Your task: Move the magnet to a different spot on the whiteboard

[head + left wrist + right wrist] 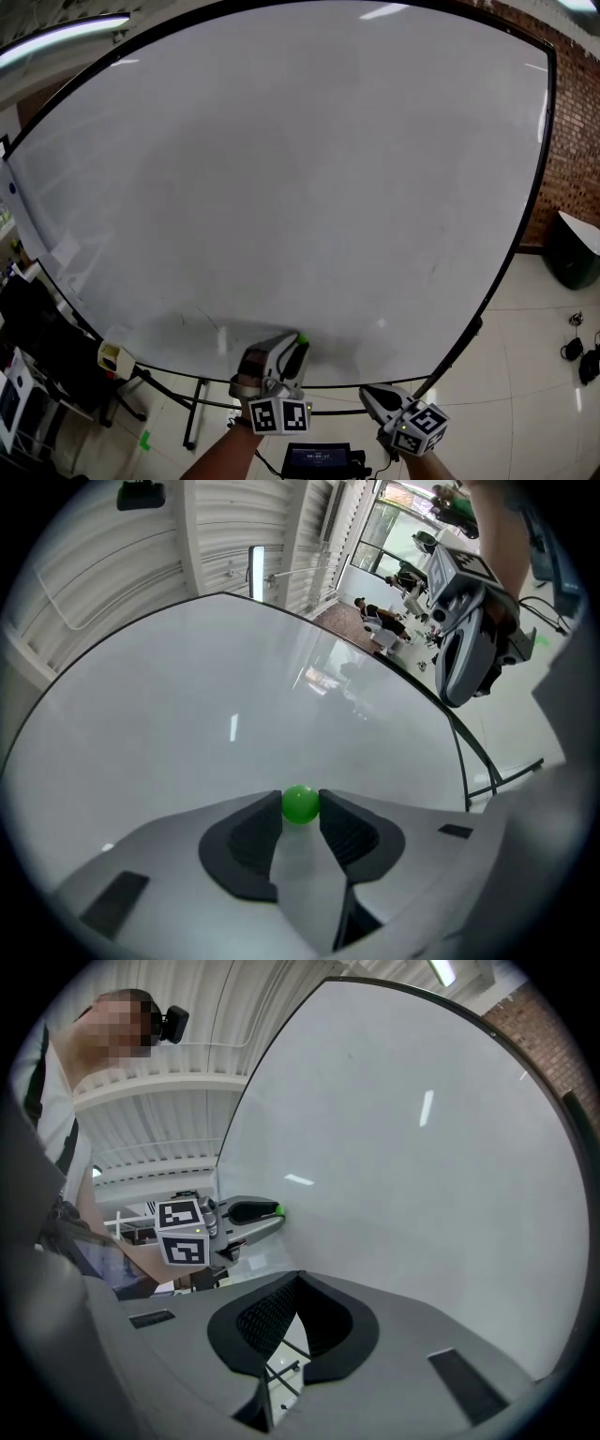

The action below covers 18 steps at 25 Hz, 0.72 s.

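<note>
Left gripper [296, 349] low by whiteboard [281, 187], pointed at it — likely so green magnet [300, 803] can go onto new spot. Fingers [246, 841] a bit apart, clamped on small round magnet at tips. Magnet near board's bottom edge; touching board or not, can't tell. Right gripper [298, 1279] waits beside, away from magnet — fingers together, holding nothing.

I get bright, even light. A ceiling strip [66, 37] glares at the upper left of the head view, and pale streaks reflect on the whiteboard [281, 187], with a faint shadow low on it. All views bow hard at the edges; both gripper views have black corners, and their near foreground seems slightly soft.
</note>
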Each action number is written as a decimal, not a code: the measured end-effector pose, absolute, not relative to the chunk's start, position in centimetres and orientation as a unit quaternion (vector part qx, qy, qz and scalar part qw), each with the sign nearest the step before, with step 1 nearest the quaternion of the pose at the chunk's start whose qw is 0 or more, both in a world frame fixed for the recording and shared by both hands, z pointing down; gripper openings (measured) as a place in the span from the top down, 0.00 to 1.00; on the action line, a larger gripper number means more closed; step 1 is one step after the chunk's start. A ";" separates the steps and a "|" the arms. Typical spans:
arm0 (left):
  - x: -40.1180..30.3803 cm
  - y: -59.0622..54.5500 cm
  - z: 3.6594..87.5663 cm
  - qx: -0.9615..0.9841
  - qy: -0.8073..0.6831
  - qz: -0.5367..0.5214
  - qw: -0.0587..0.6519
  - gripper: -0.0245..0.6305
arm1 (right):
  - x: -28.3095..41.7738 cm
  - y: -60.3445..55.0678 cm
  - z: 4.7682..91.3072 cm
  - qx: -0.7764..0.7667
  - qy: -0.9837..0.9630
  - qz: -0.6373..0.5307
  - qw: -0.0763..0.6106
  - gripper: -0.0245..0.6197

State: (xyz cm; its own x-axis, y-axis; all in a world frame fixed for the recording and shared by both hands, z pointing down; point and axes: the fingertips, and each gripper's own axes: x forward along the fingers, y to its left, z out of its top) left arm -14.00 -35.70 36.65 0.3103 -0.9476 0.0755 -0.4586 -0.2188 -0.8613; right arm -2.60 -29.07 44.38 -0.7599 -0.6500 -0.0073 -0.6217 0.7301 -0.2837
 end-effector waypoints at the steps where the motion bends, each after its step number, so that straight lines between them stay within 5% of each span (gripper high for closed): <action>1: -13.9 -35.8 36.5 -0.709 0.496 -0.319 0.387 0.73 | -2.5 -29.3 44.3 -0.341 0.929 -0.132 0.053 0.92; 18: -13.6 -36.9 35.1 -0.663 0.525 -0.329 0.420 0.73 | -1.4 -33.1 44.2 -0.312 0.942 -0.117 0.051 0.92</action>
